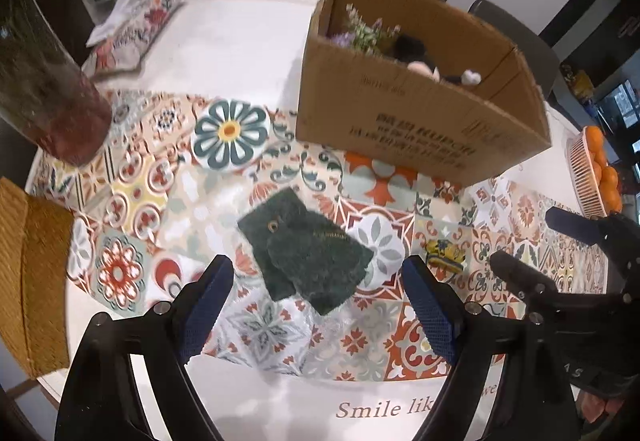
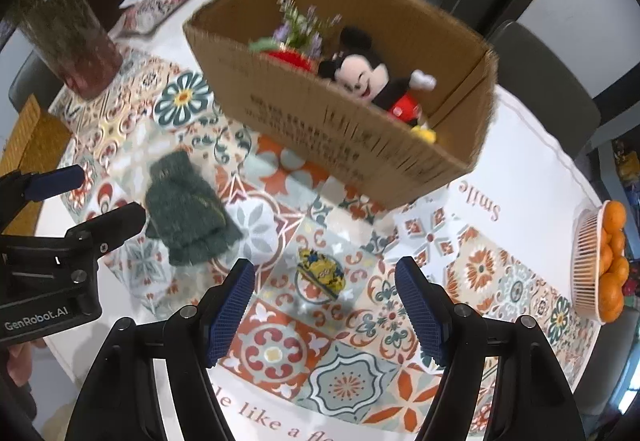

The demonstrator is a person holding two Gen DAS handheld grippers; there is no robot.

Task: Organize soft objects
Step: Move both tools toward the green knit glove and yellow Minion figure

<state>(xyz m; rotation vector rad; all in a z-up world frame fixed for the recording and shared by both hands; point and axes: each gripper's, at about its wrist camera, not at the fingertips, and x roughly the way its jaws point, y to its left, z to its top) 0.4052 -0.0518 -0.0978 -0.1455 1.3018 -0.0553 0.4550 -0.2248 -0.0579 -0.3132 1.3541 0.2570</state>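
Observation:
Dark green knitted gloves (image 1: 306,255) lie on the patterned tablecloth, just ahead of my open, empty left gripper (image 1: 320,311); they also show in the right wrist view (image 2: 188,209). A small yellow and blue Minion pouch (image 2: 322,275) lies just ahead of my open, empty right gripper (image 2: 326,315); it also shows in the left wrist view (image 1: 444,251). The cardboard box (image 2: 320,121) behind holds a Mickey Mouse plush (image 2: 372,81), a flower bunch (image 2: 300,29) and something red. The right gripper (image 1: 532,249) also shows at the right of the left wrist view.
A glass vase (image 1: 48,89) stands far left. A woven yellow mat (image 1: 36,281) is at the left table edge. A basket of oranges (image 2: 600,265) sits at the right edge. A floral tissue pouch (image 1: 132,29) lies at the back. Chairs surround the table.

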